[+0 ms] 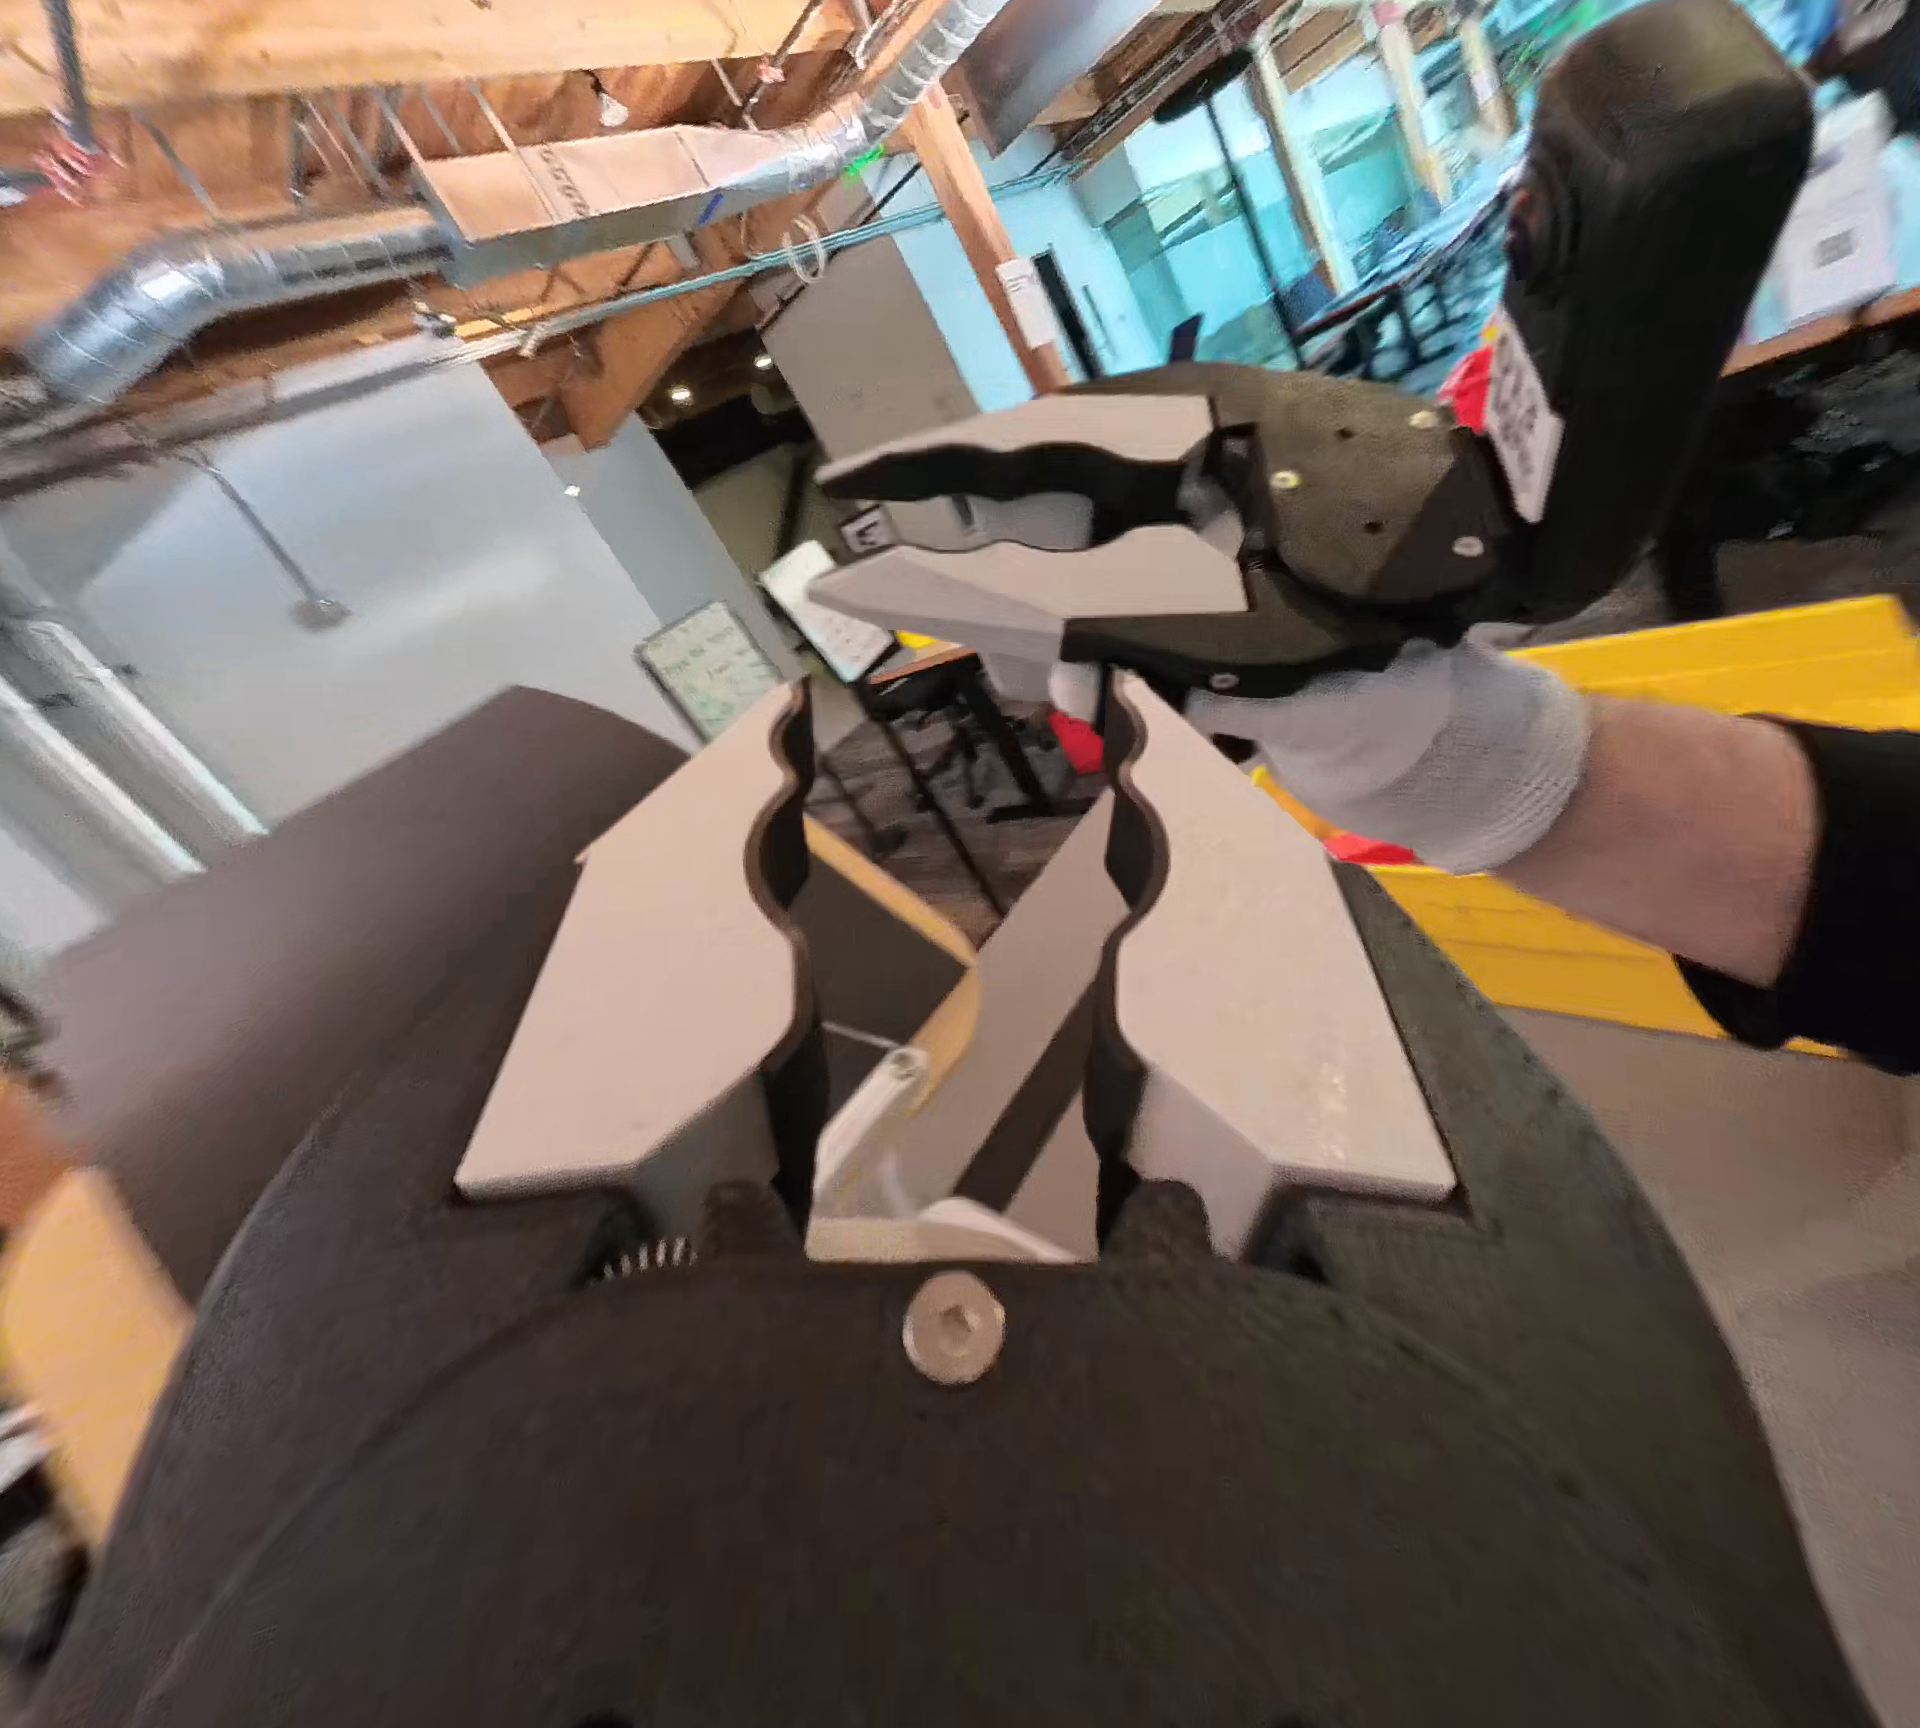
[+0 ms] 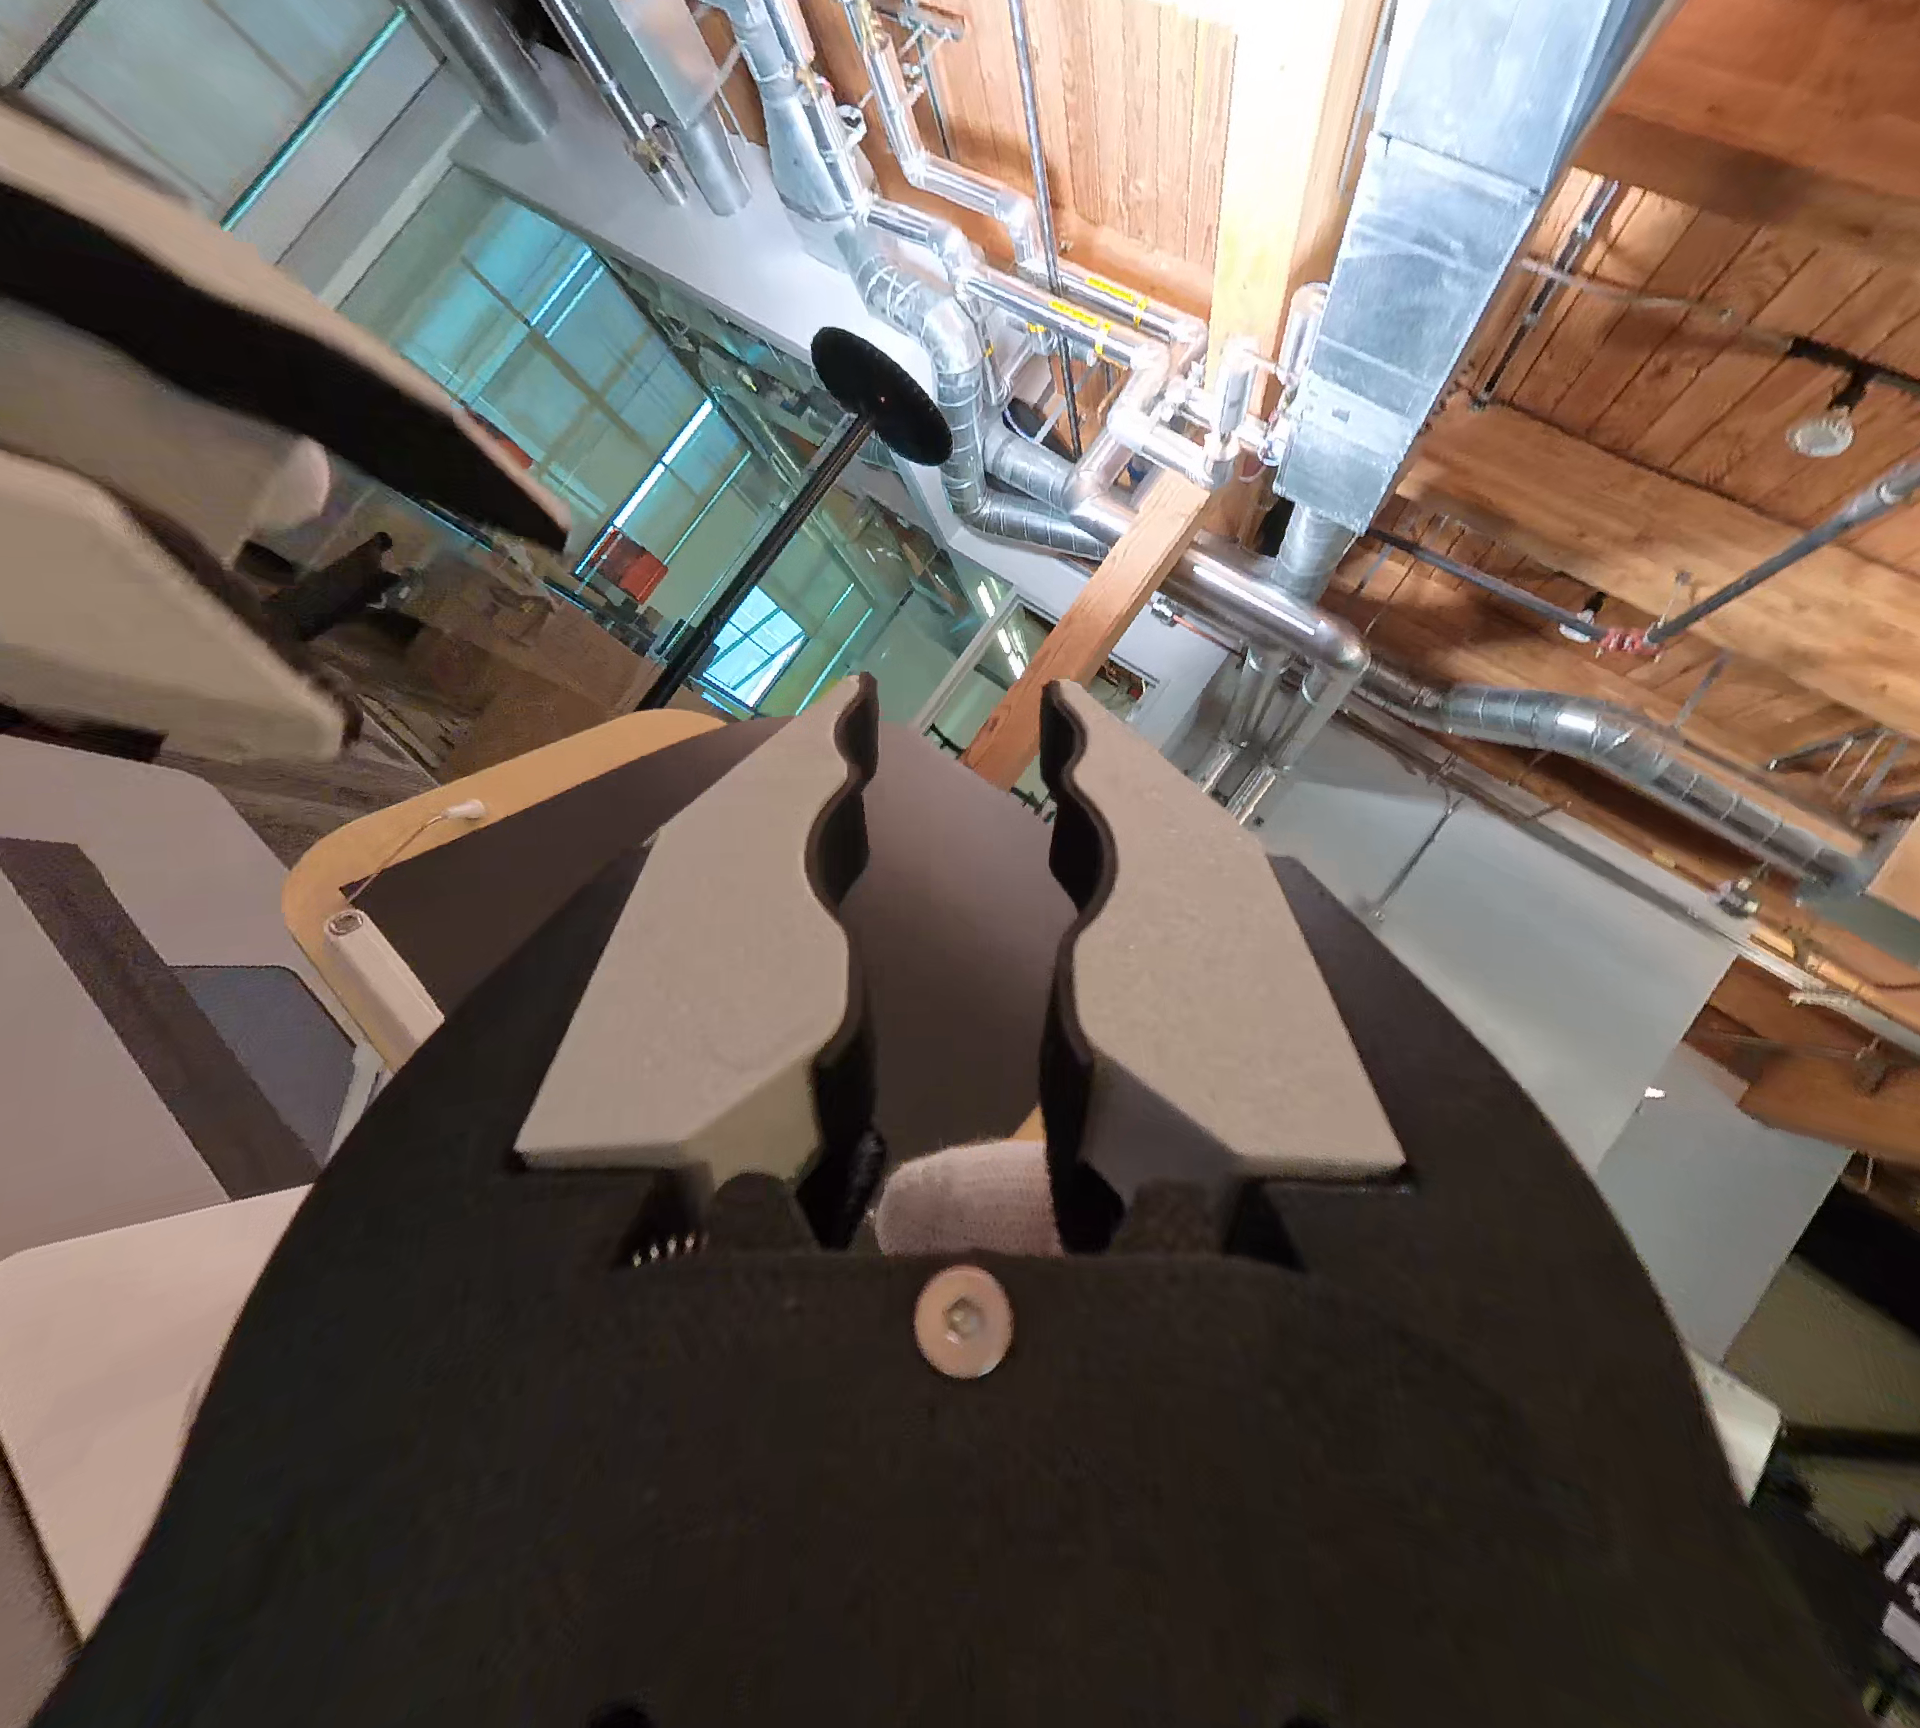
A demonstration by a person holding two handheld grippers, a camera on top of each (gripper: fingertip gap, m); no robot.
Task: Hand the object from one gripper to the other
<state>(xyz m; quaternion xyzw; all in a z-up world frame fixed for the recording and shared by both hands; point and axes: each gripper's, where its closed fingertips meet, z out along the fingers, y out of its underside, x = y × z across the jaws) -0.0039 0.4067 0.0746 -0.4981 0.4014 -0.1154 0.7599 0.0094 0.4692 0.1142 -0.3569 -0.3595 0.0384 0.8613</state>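
Closest to me, my left gripper (image 1: 961, 722) has its jaws spread wide and nothing sits between them; through the gap I only see a tan table edge (image 1: 883, 899). Just past its tips, my right gripper (image 1: 821, 535) lies sideways across its path, jaws parted, with my gloved hand (image 1: 1403, 764) under it.

Honestly, I can't find the object. There's a pale patch (image 1: 1029, 523) deep in the right jaws, but it might be part of the gripper or my glove, I can't tell.

What worries me:
- If something small is in there, it sits so far back that the left tips would hit the right fingers before reaching it.
- The two are crossed at an angle, so closing now could clamp finger on finger.
- If the right lets go early, it drops toward the yellow bin (image 1: 1714, 660) behind.
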